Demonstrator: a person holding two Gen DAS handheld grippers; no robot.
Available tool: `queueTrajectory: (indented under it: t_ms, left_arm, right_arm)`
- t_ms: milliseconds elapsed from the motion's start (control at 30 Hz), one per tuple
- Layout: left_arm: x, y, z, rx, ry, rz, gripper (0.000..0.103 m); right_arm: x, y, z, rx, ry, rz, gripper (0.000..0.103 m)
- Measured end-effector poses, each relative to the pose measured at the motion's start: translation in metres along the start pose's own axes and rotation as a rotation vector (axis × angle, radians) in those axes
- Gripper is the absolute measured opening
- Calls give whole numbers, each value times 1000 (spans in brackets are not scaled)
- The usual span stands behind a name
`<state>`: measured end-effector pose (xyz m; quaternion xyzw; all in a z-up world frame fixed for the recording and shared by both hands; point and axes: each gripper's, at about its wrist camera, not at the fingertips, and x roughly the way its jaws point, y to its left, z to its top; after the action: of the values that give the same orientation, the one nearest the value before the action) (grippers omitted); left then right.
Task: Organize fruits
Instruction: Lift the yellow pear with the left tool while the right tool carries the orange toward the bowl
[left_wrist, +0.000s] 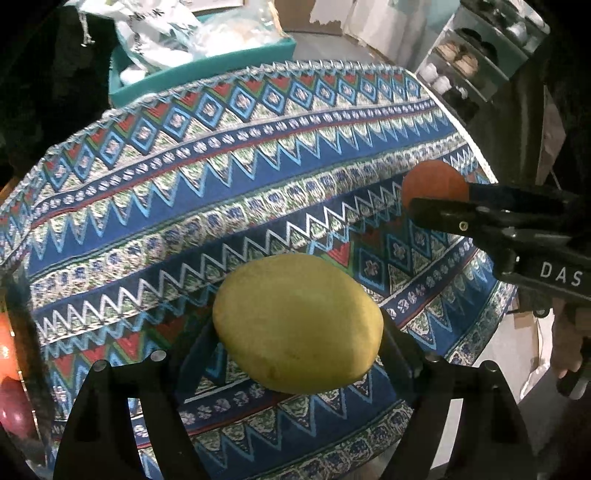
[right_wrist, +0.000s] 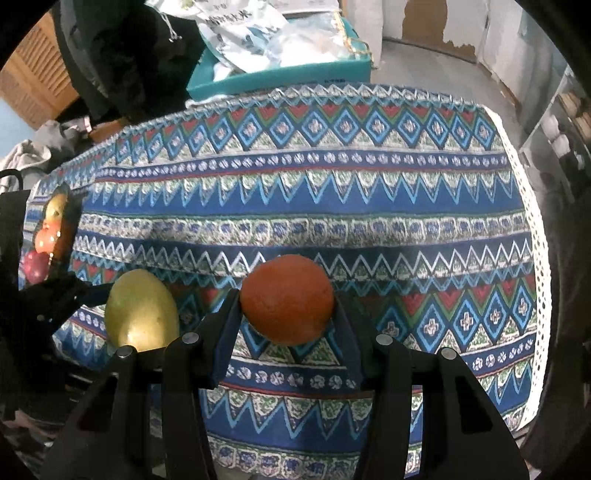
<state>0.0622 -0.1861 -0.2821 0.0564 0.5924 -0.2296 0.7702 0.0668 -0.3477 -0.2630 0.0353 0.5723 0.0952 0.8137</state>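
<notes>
A yellow oval fruit (left_wrist: 297, 323) sits between the fingers of my left gripper (left_wrist: 299, 334), whose pads press on its two sides. It shows in the right wrist view too, the yellow fruit (right_wrist: 142, 310) just left of my right gripper (right_wrist: 288, 308). That gripper is shut on a round orange (right_wrist: 288, 299) above the patterned tablecloth (right_wrist: 332, 192). From the left wrist view the orange (left_wrist: 432, 181) peeks out behind the right gripper's black fingers (left_wrist: 443, 218). Whether either fruit touches the cloth I cannot tell.
At the table's left edge lies a pile of fruits (right_wrist: 50, 236), yellow, orange and red, beside a dark rim. Behind the table stands a teal box (right_wrist: 280, 77) with plastic bags. A shelf with shoes (left_wrist: 476, 55) is at the right. The cloth's lace edge (right_wrist: 535, 221) marks the table's right side.
</notes>
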Motion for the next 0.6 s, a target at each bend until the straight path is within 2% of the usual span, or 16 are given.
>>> queueTrajectory:
  t_ms: [233, 600]
  left_arm:
    - [-25, 12, 7, -8, -58, 45, 83]
    - [-67, 47, 13, -83, -141, 78, 83]
  right_arm:
    - [-14, 15, 7, -20, -44, 19, 50]
    - [-39, 53, 25, -87, -116, 57, 50]
